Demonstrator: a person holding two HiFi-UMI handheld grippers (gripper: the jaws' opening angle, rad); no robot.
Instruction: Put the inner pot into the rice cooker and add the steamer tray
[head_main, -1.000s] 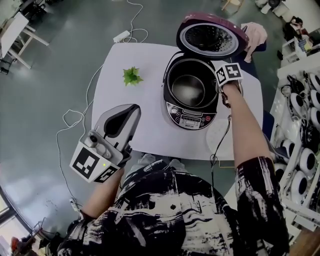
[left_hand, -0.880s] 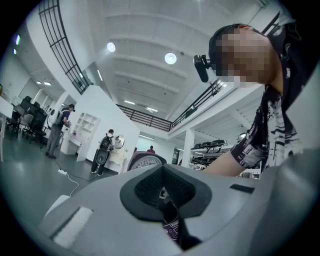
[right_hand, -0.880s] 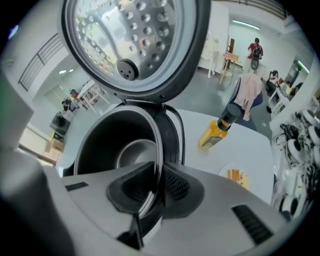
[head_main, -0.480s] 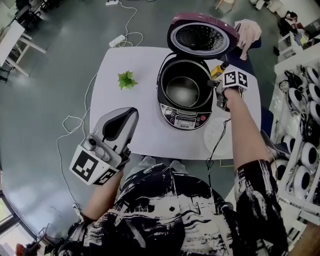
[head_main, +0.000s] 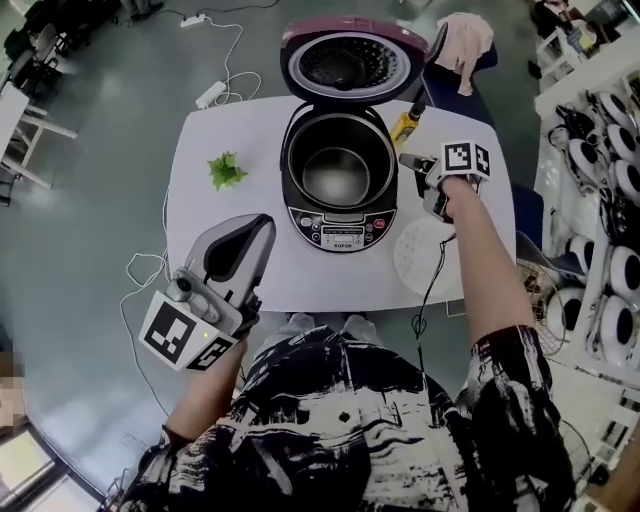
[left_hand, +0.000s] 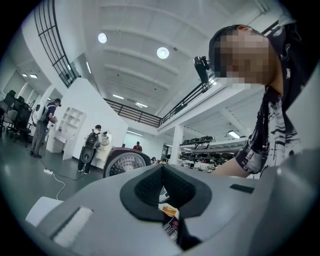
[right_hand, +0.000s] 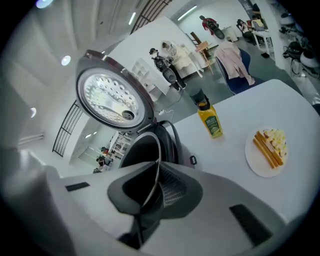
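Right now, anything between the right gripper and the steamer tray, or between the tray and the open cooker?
Nothing visible blocks either. The steamer tray lies on the table, nearer the person than the right gripper; only that gripper's black cable crosses it. The rice cooker beside it stands open.

A: Head view: what is covered?
B: The right forearm overlaps the right edge of the steamer tray; print on the panel of the rice cooker is too small to read.
A: Left gripper view?
B: The body of the left gripper hides the rice cooker, save its lid and a sliver of panel.
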